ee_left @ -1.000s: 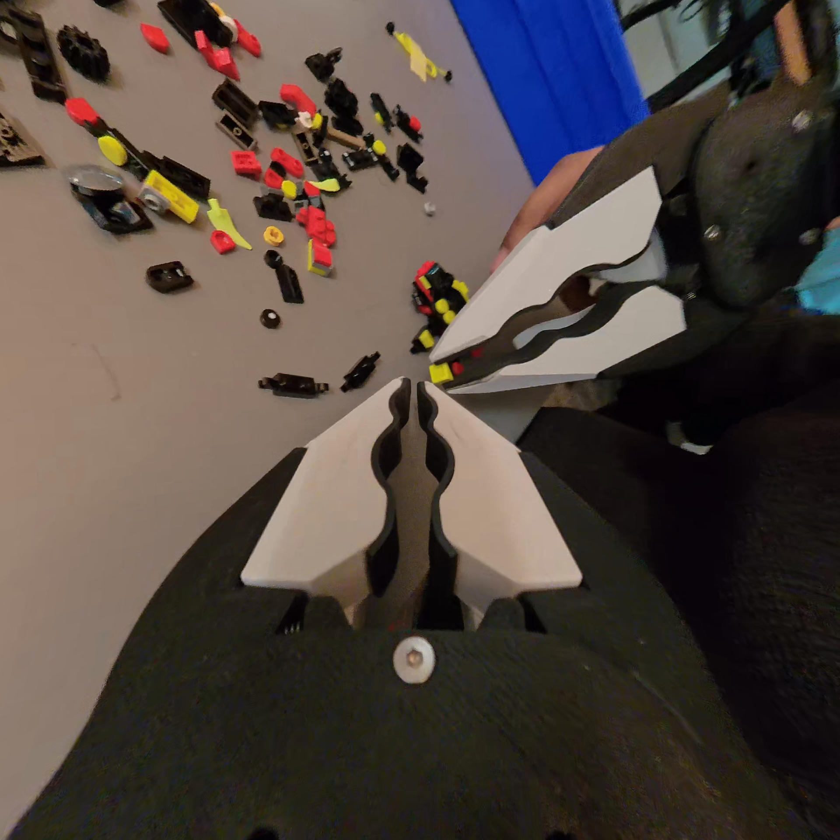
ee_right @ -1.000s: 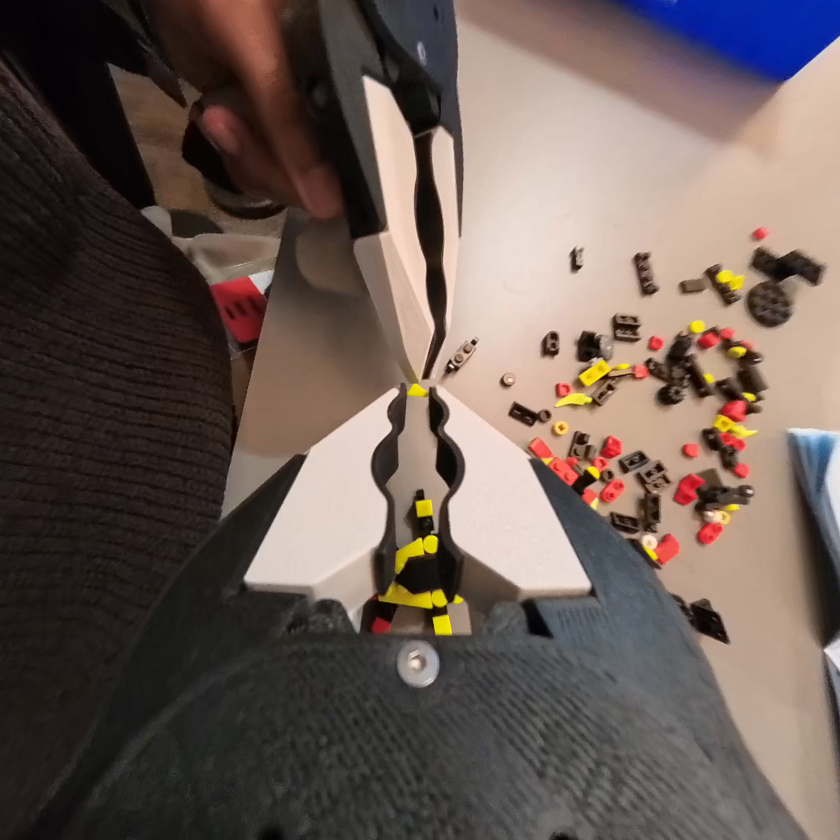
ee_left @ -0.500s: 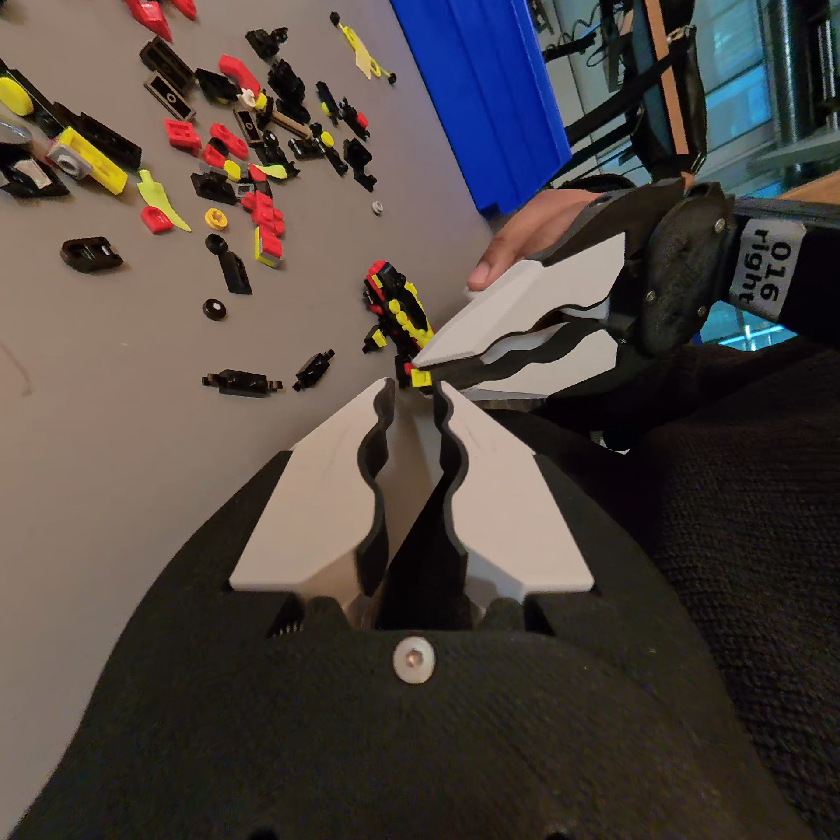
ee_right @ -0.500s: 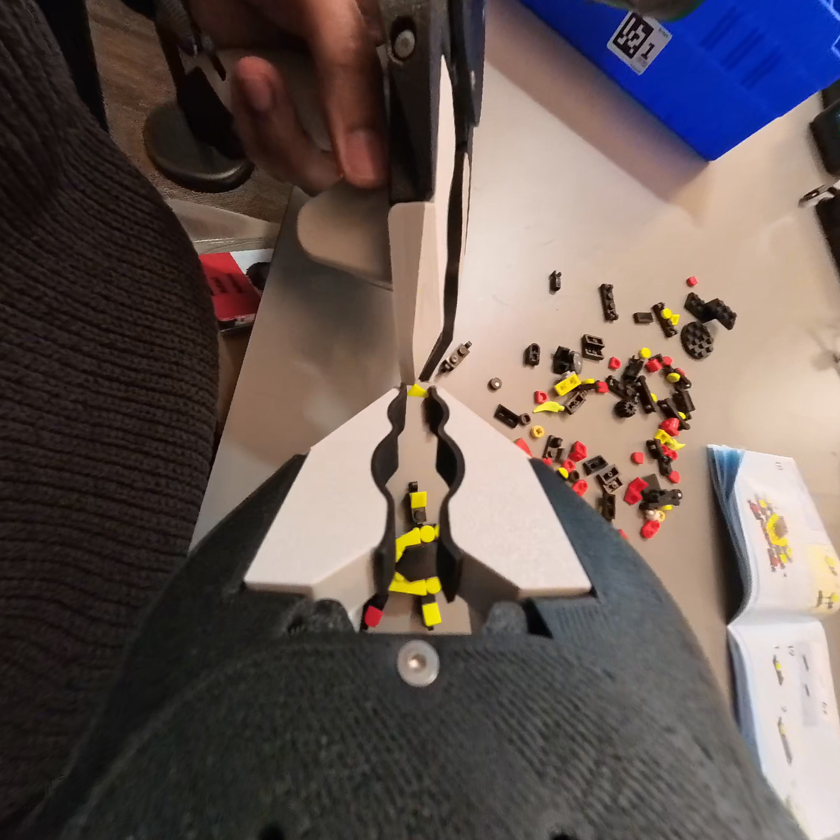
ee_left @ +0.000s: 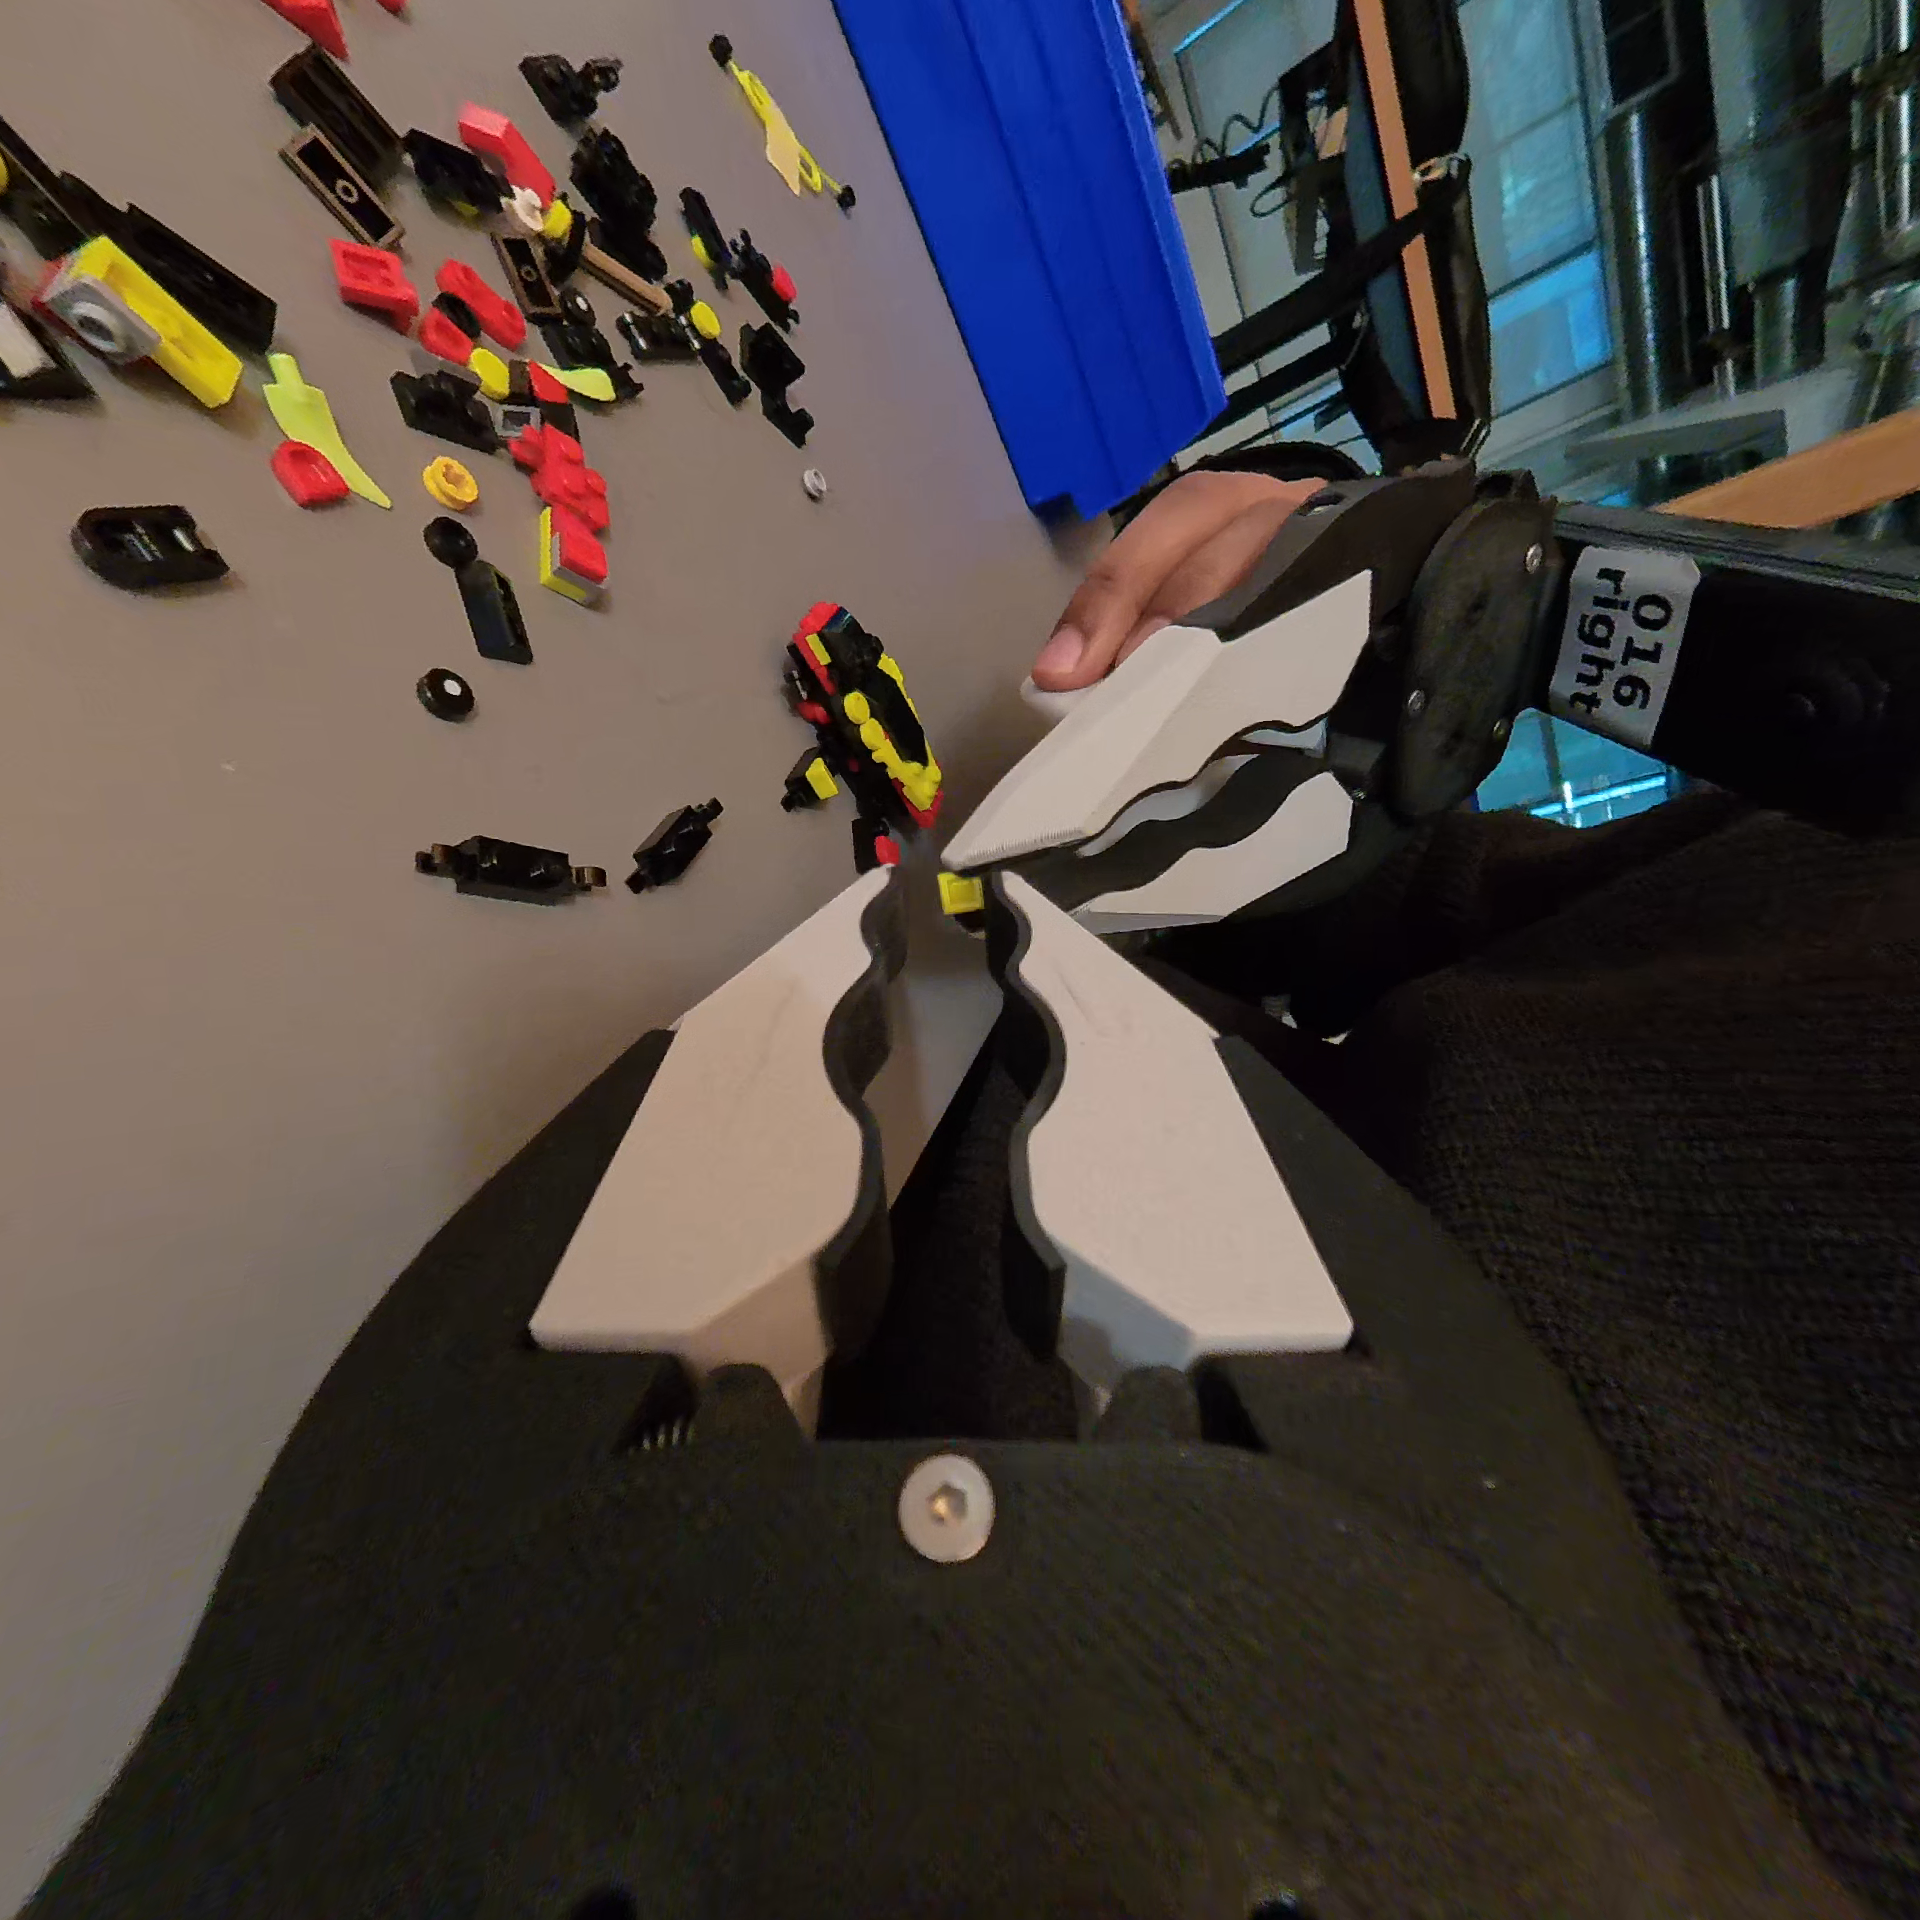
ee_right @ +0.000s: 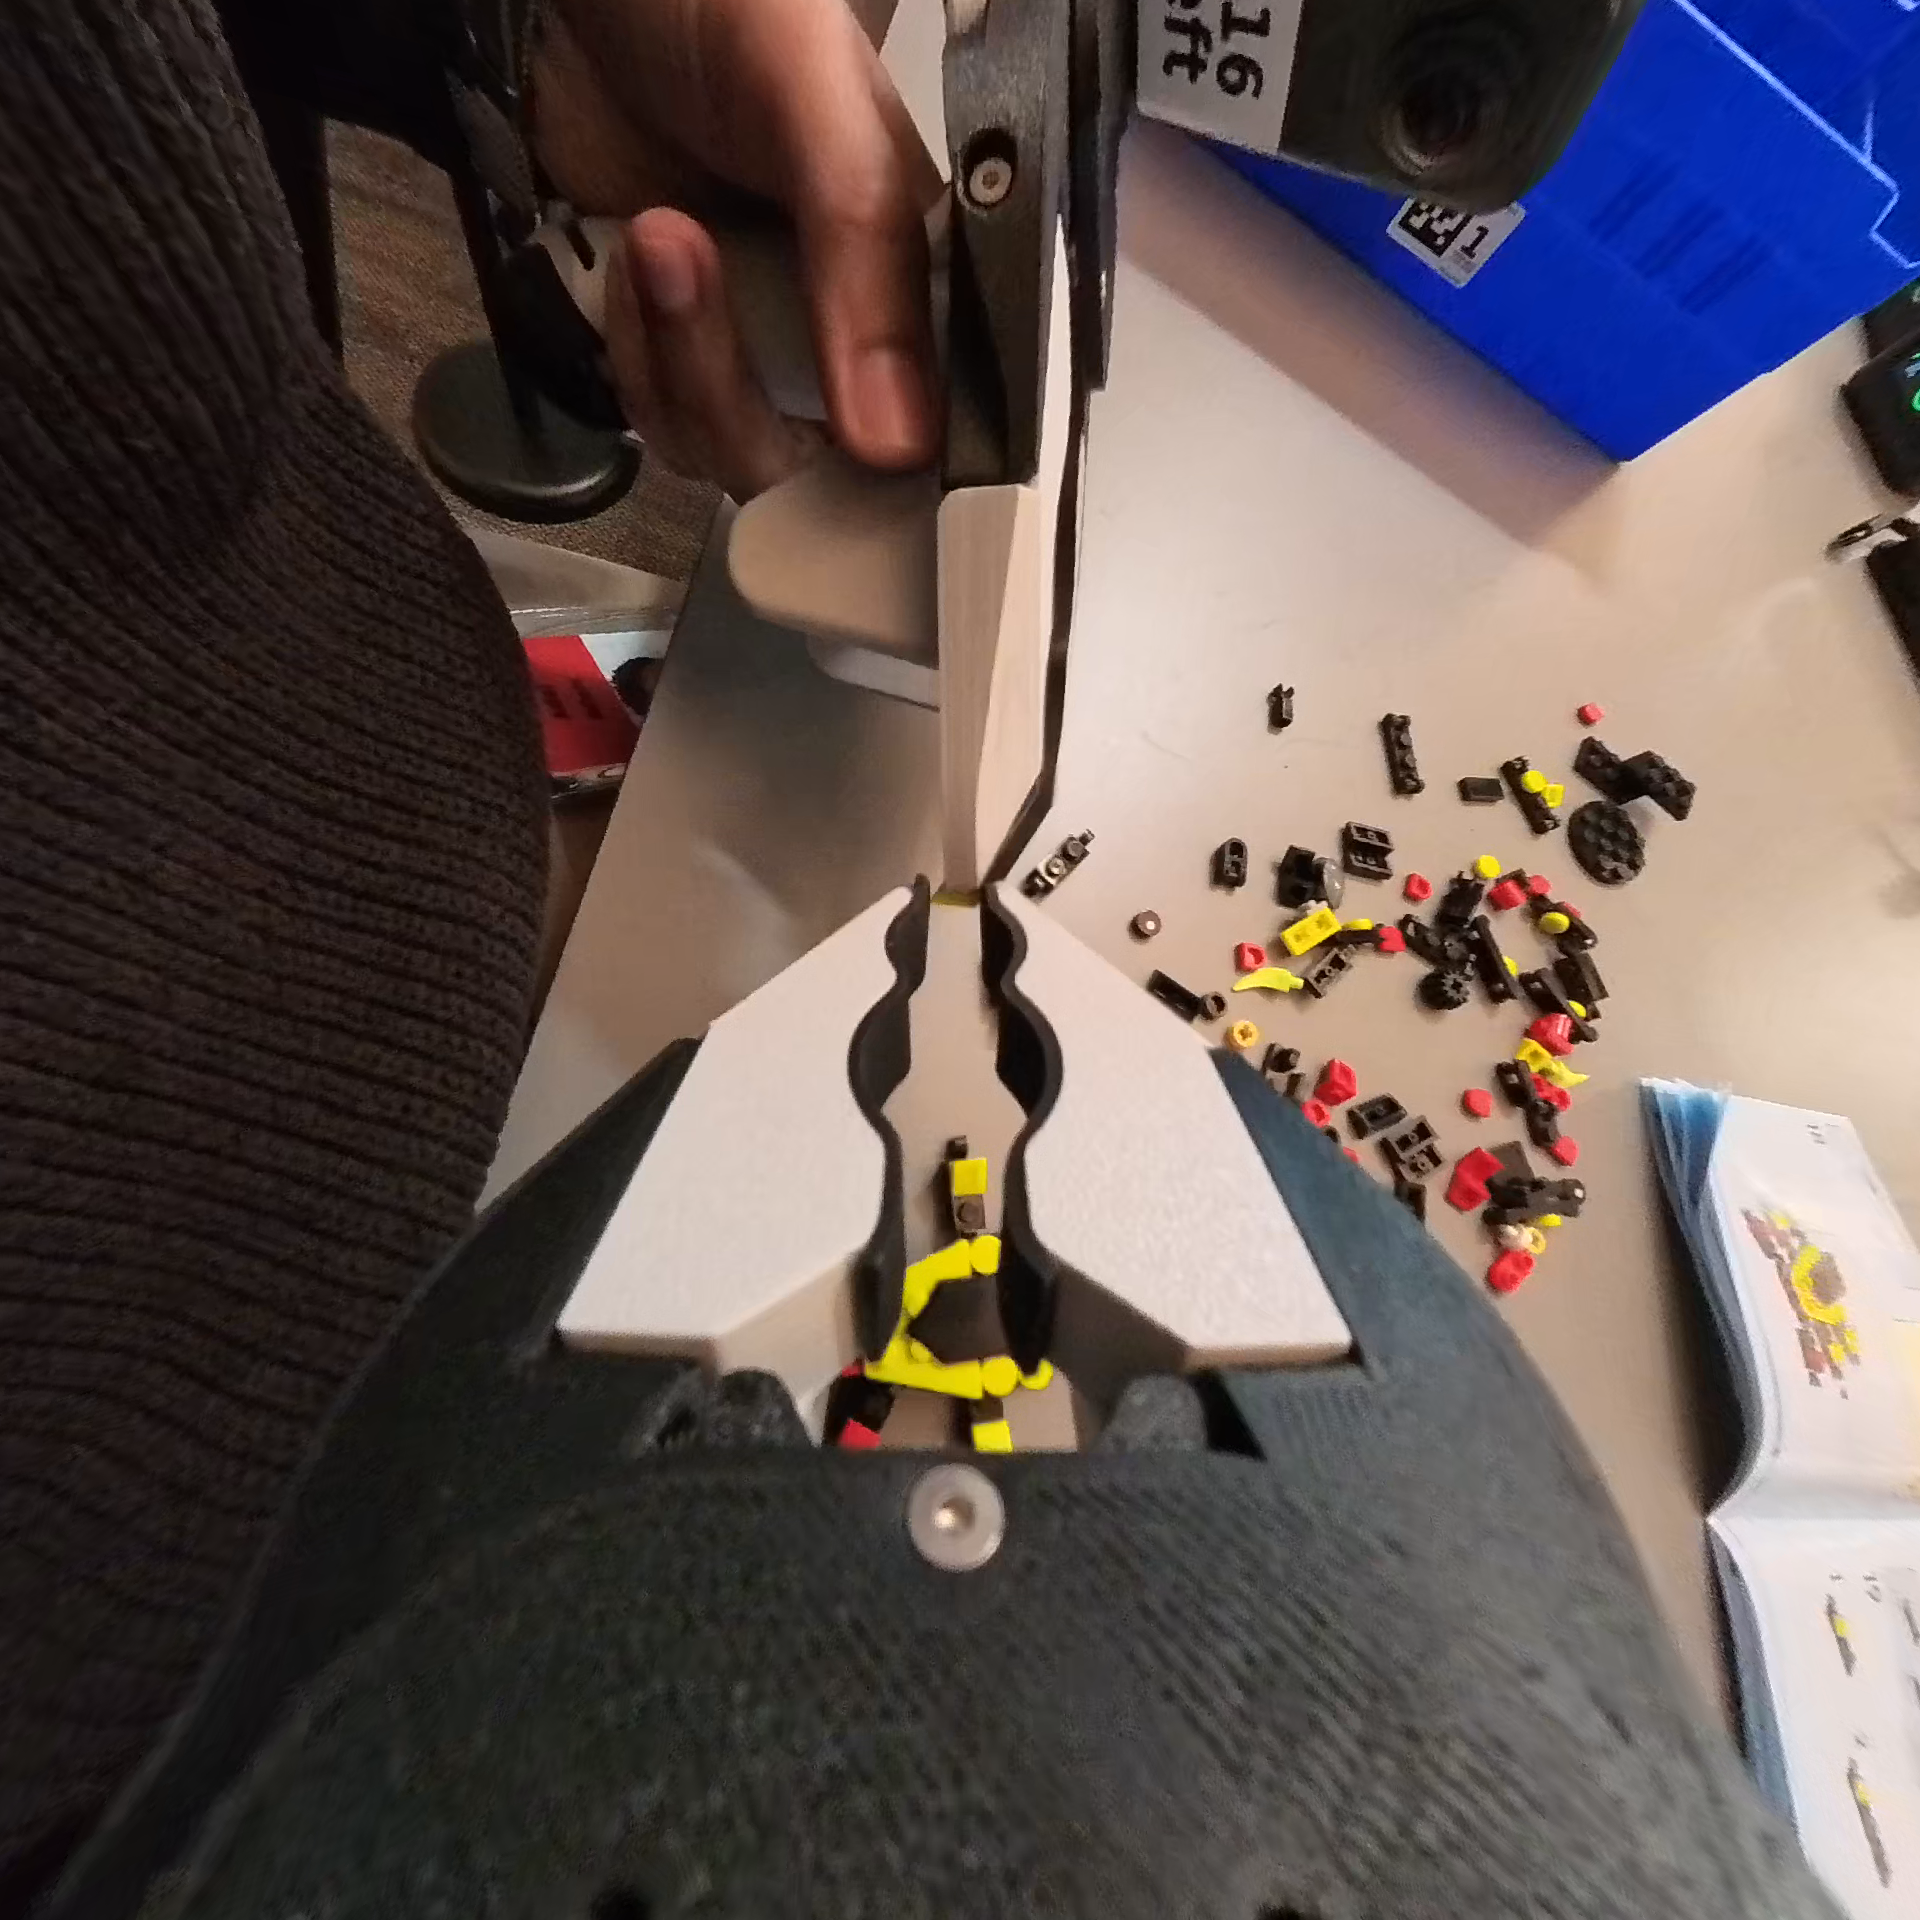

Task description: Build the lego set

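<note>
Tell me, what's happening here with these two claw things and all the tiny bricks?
A person is building a Lego set with a handheld gripper in each hand. The right gripper pinches a small yellow piece in the air, and the left gripper, open, meets it tip to tip. The partly built model lies on the table among loose pieces. An instruction booklet lies open nearby.

Matt grey smooth tabletop (ee_left: 260, 1039). Glossy hard-plastic red, yellow and black lego pieces (ee_left: 488, 312). Left gripper (ee_left: 940, 894): matt off-white plastic fingers (ee_left: 727, 1132) with faint print lines, rough black grainy body, shiny metal screw (ee_left: 945, 1507). Ribbed dark knit cloth sleeve (ee_right: 208, 831). Smooth blue plastic bin (ee_left: 1039, 239). Paper instruction booklet (ee_right: 1808, 1351).
</note>
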The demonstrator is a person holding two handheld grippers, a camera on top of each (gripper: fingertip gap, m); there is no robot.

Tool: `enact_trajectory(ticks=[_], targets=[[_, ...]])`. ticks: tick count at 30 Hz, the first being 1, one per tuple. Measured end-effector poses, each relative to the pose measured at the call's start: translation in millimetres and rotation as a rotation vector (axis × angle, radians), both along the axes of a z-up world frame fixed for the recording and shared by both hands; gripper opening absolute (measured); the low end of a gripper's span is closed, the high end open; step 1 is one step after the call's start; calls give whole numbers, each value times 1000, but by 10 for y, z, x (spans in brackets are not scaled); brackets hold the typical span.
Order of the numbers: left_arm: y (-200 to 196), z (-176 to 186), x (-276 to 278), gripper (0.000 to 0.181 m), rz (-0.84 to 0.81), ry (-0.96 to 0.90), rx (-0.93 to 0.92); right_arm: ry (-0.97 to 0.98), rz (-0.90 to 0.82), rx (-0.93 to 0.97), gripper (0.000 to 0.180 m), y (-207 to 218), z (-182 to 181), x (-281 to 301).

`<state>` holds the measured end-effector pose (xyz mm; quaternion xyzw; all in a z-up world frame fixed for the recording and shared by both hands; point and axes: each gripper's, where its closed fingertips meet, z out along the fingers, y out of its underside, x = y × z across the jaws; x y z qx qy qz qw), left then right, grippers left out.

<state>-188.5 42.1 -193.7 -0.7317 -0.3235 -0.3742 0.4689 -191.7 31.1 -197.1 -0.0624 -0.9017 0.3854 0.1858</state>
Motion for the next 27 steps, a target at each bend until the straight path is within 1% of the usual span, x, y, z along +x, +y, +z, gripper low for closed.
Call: enact_trajectory(ticks=[3,5,6,10,14,18,23,27], targets=[[4,-12,23,13,-12,3,-6,-2,3,-7,8,-10,1,8],[4,3,33,7,-17,-3,2,-4,1,-9,8,-13,-5,6],[2,3,28,7,-15,-1,2,-5,-3,-13,9,-14,-3,2],[-6,52,-23,7,9,8,30,-29,-47,-81,11,-15,72,-49],[-20,220,-113,7,55,21,122,-128,-127,-233,15,15,237,-147],[-69,482,-201,7,103,41,270,-250,-183,-435,15,54,453,-232],[-146,770,-271,6,147,40,438,-414,-169,-669,15,-15,698,-209],[-156,845,-268,6,149,33,483,-489,-155,-761,17,-57,779,-194]])
